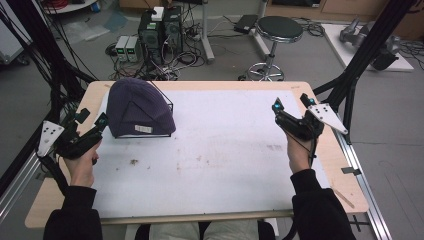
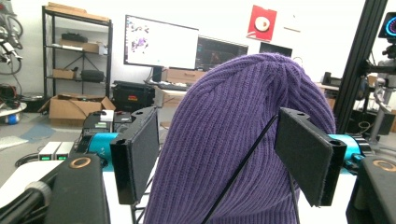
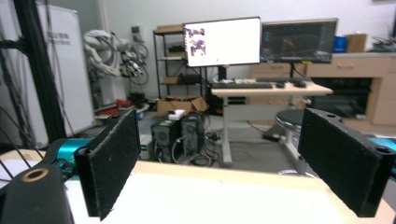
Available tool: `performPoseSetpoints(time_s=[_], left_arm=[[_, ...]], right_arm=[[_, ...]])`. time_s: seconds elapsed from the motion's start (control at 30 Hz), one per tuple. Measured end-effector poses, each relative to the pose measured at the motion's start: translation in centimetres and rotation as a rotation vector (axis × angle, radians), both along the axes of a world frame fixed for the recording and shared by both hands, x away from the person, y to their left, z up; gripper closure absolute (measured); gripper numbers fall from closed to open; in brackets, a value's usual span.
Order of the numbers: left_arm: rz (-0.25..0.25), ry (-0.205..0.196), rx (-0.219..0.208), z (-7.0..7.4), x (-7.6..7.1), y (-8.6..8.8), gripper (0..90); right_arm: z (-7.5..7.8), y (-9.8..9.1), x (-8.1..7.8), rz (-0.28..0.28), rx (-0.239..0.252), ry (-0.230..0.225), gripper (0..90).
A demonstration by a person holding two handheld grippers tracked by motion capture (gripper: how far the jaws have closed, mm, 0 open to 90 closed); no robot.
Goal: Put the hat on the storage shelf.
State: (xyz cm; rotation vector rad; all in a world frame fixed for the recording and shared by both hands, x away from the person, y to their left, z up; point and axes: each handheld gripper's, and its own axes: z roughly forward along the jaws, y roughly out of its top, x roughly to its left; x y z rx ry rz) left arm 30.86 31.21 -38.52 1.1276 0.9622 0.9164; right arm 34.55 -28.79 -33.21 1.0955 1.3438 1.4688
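Note:
A purple knit beanie (image 1: 135, 105) sits over a black wire stand (image 1: 167, 102) at the back left of the table. My left gripper (image 1: 92, 118) hovers just left of it, open and pointing at it. In the left gripper view the beanie (image 2: 233, 121) rises just beyond the two black pads (image 2: 137, 156), which do not press on it; a wire of the stand (image 2: 243, 158) crosses its front. My right gripper (image 1: 292, 103) is held above the table's right side, open, with nothing between its pads (image 3: 112, 158).
A white mat (image 1: 210, 150) covers most of the wooden table (image 1: 345, 190). Black frame posts (image 1: 362, 55) stand at both sides. Beyond the far edge are computer towers (image 1: 160, 30) with cables and a round stool (image 1: 278, 30).

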Motion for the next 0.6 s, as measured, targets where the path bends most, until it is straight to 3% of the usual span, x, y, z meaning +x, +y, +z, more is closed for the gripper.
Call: performPoseSetpoints(time_s=[0.3,0.6], left_arm=[[0.019,0.005,0.021,-1.0,-0.9,-0.4,31.0],[0.058,0.009,0.024,-2.3,-2.1,-0.7,30.9]], right_arm=[[-2.7,-1.7,-2.5,-0.053,-0.029,-0.005,12.5],[-6.2,-2.6,-3.8,-0.070,-0.005,0.053,12.5]])
